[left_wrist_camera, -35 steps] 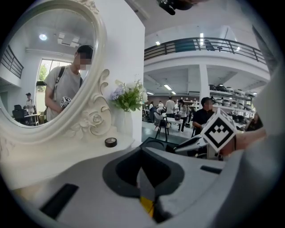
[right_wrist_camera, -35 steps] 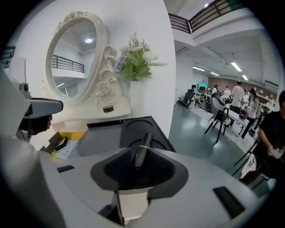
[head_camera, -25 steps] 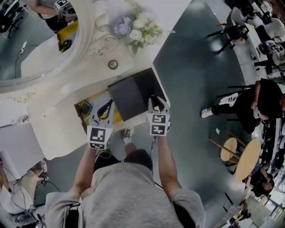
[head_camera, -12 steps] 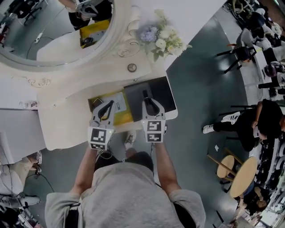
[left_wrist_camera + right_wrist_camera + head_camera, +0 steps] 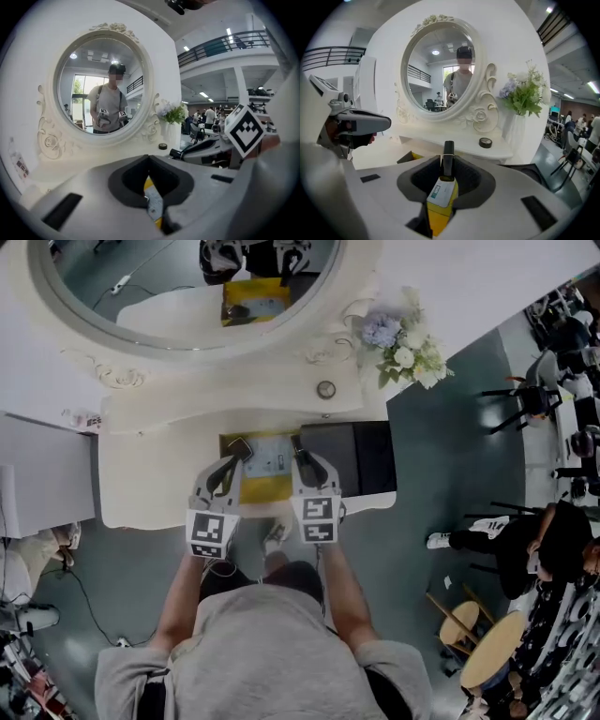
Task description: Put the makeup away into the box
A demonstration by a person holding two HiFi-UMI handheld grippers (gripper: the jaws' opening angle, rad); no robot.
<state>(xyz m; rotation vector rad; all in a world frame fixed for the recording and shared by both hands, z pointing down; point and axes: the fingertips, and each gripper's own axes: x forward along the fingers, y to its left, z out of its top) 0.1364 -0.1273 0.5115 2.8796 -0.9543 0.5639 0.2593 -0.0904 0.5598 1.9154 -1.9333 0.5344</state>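
An open yellow box with a white printed card in it lies on the white vanity table. Over its right part my right gripper is shut on a slim black makeup tube, which pokes out past the fingertips. In the right gripper view the tube stands upright between the jaws of the right gripper, with the yellow box showing below. My left gripper hovers over the box's left part. Its tips meet with nothing held. A small dark compact lies by its tip.
A black lid or tray lies right of the yellow box. Behind are an oval mirror, a vase of flowers and a small dark round thing. The table's front edge runs just under the grippers. People and chairs are at the far right.
Both grippers have moved left along the table. The right one, still holding the tube, went from over the black lid to over the yellow box. The left stays at the box's left part.
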